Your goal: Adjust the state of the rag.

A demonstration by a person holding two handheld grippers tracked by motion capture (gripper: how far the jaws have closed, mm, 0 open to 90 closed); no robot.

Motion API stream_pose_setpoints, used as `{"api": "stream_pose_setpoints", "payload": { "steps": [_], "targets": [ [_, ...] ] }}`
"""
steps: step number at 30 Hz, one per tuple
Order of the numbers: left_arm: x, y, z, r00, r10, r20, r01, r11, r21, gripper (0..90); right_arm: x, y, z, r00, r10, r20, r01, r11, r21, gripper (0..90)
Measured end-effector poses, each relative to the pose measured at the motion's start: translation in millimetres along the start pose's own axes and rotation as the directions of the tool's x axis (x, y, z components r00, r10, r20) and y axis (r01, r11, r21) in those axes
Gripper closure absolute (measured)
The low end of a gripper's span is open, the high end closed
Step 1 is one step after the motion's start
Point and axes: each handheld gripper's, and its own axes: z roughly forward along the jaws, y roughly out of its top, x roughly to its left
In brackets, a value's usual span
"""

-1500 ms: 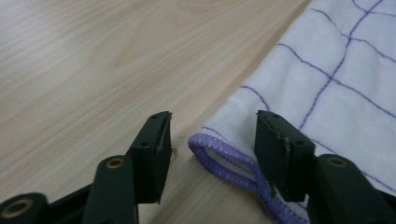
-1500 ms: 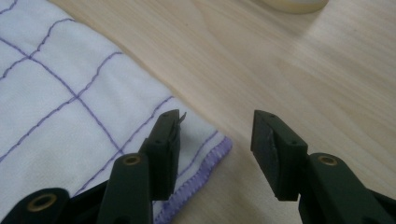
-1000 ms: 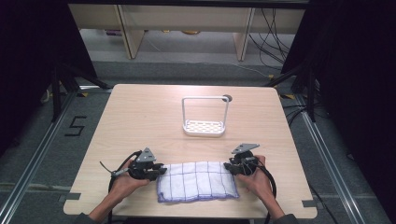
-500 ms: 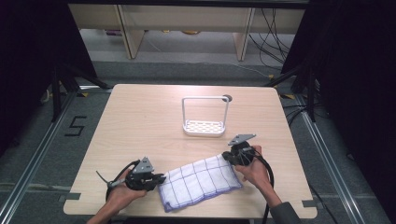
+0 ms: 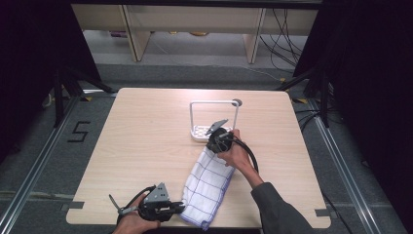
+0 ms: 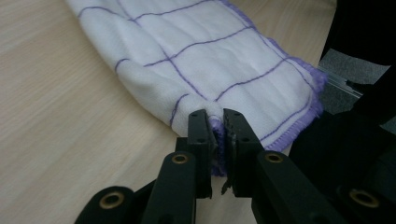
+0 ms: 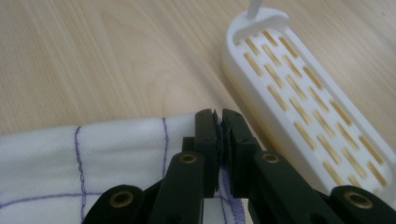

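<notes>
A white cloth [image 5: 209, 183] with purple grid lines lies slantwise on the wooden table [image 5: 146, 136], stretched between my two grippers. My left gripper [image 5: 179, 207] sits by the table's front edge, and its jaws have just been closing. They pinch the cloth's near corner [image 6: 210, 60], with the left gripper [image 6: 218, 122] shut on a fold of the hem. My right gripper [image 5: 214, 146] holds the far end of the cloth beside the white rack [image 5: 202, 130]. Up close, the right gripper [image 7: 218, 116] is shut on the cloth edge [image 7: 116, 154].
The white slotted rack [image 7: 299, 93] with its tall wire handle [image 5: 214, 103] stands just behind the right gripper, close to the jaws. A round hole [image 5: 237, 102] is in the table behind it. Dark floor and metal rails surround the table.
The right gripper has swung away from the front edge toward the rack, dragging its end of the cloth. The left gripper slid toward the front edge. The cloth turned from crosswise to slanted.
</notes>
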Motion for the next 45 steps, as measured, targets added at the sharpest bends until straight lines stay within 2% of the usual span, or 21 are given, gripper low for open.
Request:
{"api": "stream_pose_setpoints", "payload": {
  "steps": [6, 8, 11, 12, 16, 18, 20, 22, 23, 24, 26, 27, 29, 30, 33, 34, 35, 39, 41, 43, 45],
  "targets": [
    [-11.1, 6.9, 13.0, 0.9996, 0.029, 0.004, -0.029, 0.9996, 0.002, 81.2, 7.3, 18.8, 22.7, 0.9993, -0.010, -0.037, 0.010, 1.000, 0.002, 85.4],
    [-16.2, 8.8, 20.2, 0.9999, 0.008, 0.015, -0.008, 0.9996, -0.026, 80.5, 10.1, 21.7, 29.8, 0.9990, -0.013, -0.042, 0.012, 1.000, -0.009, 84.5],
    [-17.4, 10.9, 23.7, 0.9988, -0.007, 0.049, 0.008, 0.9997, -0.023, 74.2, 13.8, 24.1, 32.6, 0.9997, 0.002, -0.026, -0.002, 1.000, -0.021, 72.3],
    [-17.8, 11.0, 23.4, 0.9981, -0.016, 0.060, 0.018, 0.9996, -0.021, 69.4, 13.9, 25.0, 31.3, 0.9999, 0.013, 0.004, -0.013, 0.999, -0.048, 67.3],
    [-18.3, 14.6, 18.0, 0.9952, -0.044, 0.088, 0.049, 0.9967, -0.065, 48.4, 13.1, 25.3, 11.2, 0.9984, 0.055, 0.014, -0.053, 0.991, -0.123, 58.0],
    [-13.1, 18.9, 11.8, 0.9959, -0.054, 0.072, 0.060, 0.9949, -0.081, 42.0, 8.7, 20.6, -6.0, 0.9971, 0.074, -0.017, -0.076, 0.983, -0.165, 55.2],
    [-5.7, 23.2, 6.1, 0.9953, -0.069, 0.068, 0.077, 0.9898, -0.120, 36.8, 4.2, 11.4, -20.5, 0.9930, 0.118, -0.003, -0.117, 0.977, -0.178, 52.6],
    [2.0, 29.0, 0.1, 0.9960, -0.085, 0.028, 0.088, 0.9874, -0.132, 35.2, 0.1, 0.8, -30.2, 0.9840, 0.178, 0.003, -0.175, 0.967, -0.183, 50.5],
    [9.2, 33.5, -1.1, 0.9963, -0.084, 0.017, 0.086, 0.9870, -0.136, 35.1, -4.3, -5.9, -37.0, 0.9827, 0.185, -0.003, -0.183, 0.971, -0.154, 49.0],
    [14.6, 37.6, -1.7, 0.9961, -0.087, -0.013, 0.084, 0.9865, -0.141, 35.1, -7.0, -14.1, -40.3, 0.9738, 0.227, 0.002, -0.224, 0.962, -0.158, 47.7],
    [26.1, 44.7, -0.2, 0.9941, -0.099, -0.044, 0.092, 0.9843, -0.151, 35.2, -12.4, -25.5, -45.6, 0.9690, 0.246, 0.025, -0.239, 0.957, -0.162, 46.9],
    [32.5, 48.6, 1.4, 0.9921, -0.112, -0.057, 0.102, 0.9828, -0.154, 35.2, -13.6, -31.3, -47.8, 0.9611, 0.275, 0.018, -0.269, 0.949, -0.167, 46.3],
    [48.6, 56.8, 4.8, 0.9858, -0.156, -0.064, 0.143, 0.9751, -0.170, 34.9, -18.2, -43.0, -51.9, 0.9559, 0.292, 0.028, -0.283, 0.942, -0.178, 45.3],
    [56.1, 59.9, 6.5, 0.9848, -0.161, -0.064, 0.149, 0.9756, -0.161, 33.6, -20.4, -48.1, -52.7, 0.9516, 0.306, 0.024, -0.300, 0.943, -0.143, 44.4],
    [75.2, 66.6, 12.5, 0.9801, -0.164, -0.111, 0.147, 0.9774, -0.152, 32.3, -28.0, -59.7, -51.6, 0.9459, 0.321, 0.046, -0.310, 0.936, -0.168, 44.6],
    [80.7, 68.6, 14.8, 0.9776, -0.171, -0.122, 0.153, 0.9778, -0.143, 32.2, -27.9, -60.5, -52.4, 0.9372, 0.346, 0.042, -0.336, 0.928, -0.160, 44.5],
    [86.1, 70.5, 17.7, 0.9757, -0.176, -0.131, 0.157, 0.9770, -0.145, 32.2, -30.0, -62.3, -51.8, 0.9417, 0.332, 0.055, -0.320, 0.933, -0.163, 44.3],
    [102.5, 76.6, 29.1, 0.9685, -0.193, -0.157, 0.174, 0.9766, -0.125, 31.2, -30.5, -63.8, -50.8, 0.9317, 0.358, 0.064, -0.345, 0.927, -0.150, 43.9],
    [110.5, 79.6, 35.0, 0.9646, -0.197, -0.175, 0.181, 0.9779, -0.105, 31.1, -32.2, -64.4, -49.6, 0.9379, 0.341, 0.065, -0.330, 0.935, -0.132, 43.8],
    [116.3, 82.5, 40.3, 0.9595, -0.211, -0.187, 0.193, 0.9753, -0.106, 30.9, -30.5, -64.6, -46.8, 0.9279, 0.364, 0.079, -0.355, 0.928, -0.109, 43.7],
    [121.9, 85.1, 43.0, 0.9572, -0.219, -0.190, 0.202, 0.9738, -0.105, 30.9, -30.5, -64.9, -41.8, 0.9255, 0.370, 0.083, -0.359, 0.926, -0.116, 43.7]
  ]
}}
